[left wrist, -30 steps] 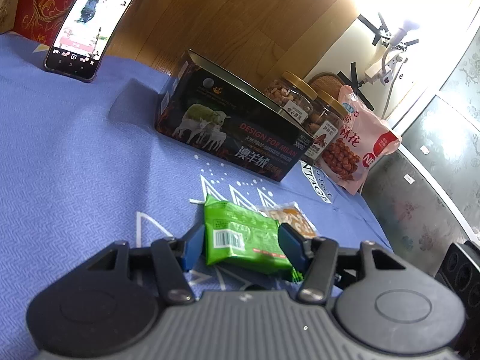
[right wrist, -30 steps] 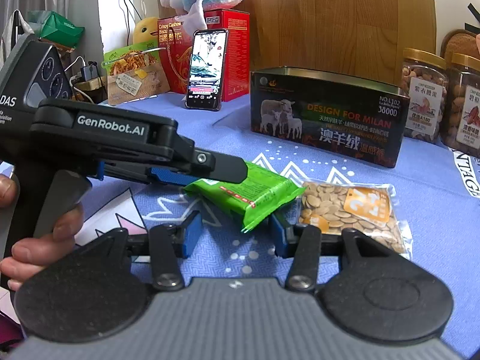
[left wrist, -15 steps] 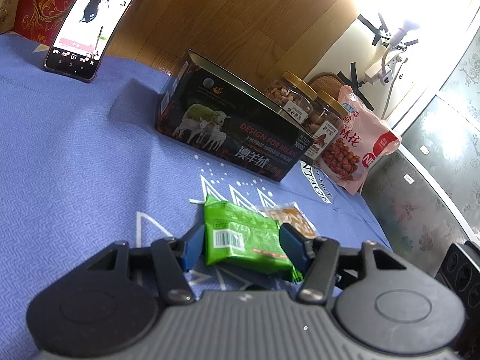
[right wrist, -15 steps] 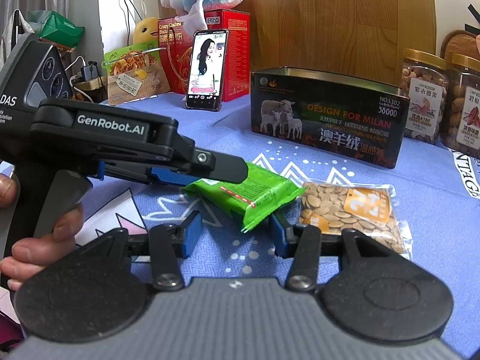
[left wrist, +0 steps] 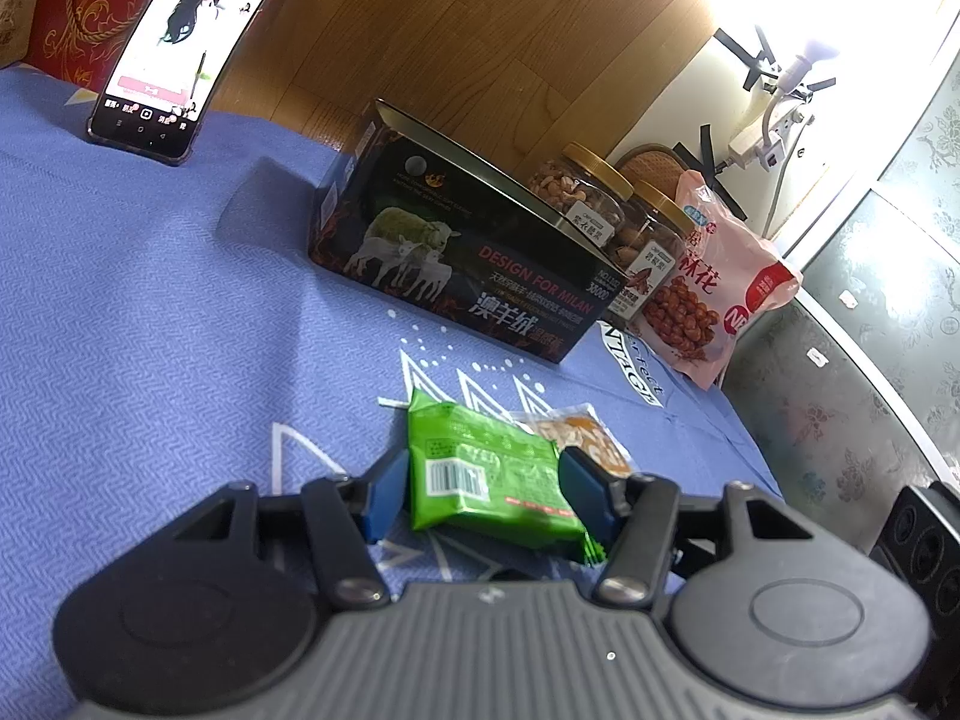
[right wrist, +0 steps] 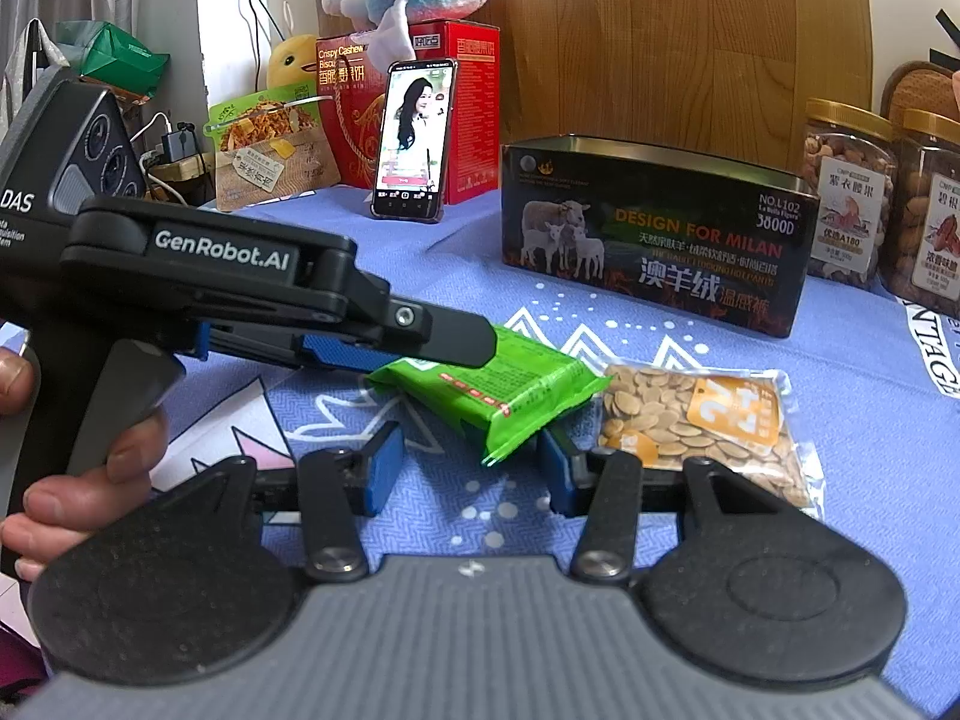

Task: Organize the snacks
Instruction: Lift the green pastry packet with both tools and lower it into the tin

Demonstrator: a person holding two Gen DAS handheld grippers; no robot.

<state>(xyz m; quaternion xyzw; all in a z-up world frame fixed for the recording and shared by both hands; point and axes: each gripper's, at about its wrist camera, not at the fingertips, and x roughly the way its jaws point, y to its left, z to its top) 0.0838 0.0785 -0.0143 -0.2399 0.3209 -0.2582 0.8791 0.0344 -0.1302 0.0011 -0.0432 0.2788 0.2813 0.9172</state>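
A green snack packet (left wrist: 489, 474) was held between the blue pads (left wrist: 384, 495) of the left gripper (left wrist: 486, 495), its jaws closed against both sides of the wrapper, above a blue patterned tablecloth (left wrist: 150, 312). In the right wrist view the same packet (right wrist: 498, 393) was seen raised off the cloth at a tilt, clamped by the left gripper (right wrist: 384, 354). The right gripper (right wrist: 468, 468) was kept wide open just beneath the packet's near end, with nothing gripped. A clear packet of seeds (right wrist: 696, 420) lay flat on the cloth just beside the green one. Farther back, a dark tin box (right wrist: 654, 240) printed with sheep was set upright, with two gold-lidded nut jars (right wrist: 846, 192) and a pink snack bag (left wrist: 720, 288) to its right. A phone (right wrist: 414, 138) was propped against a red box (right wrist: 462, 114).
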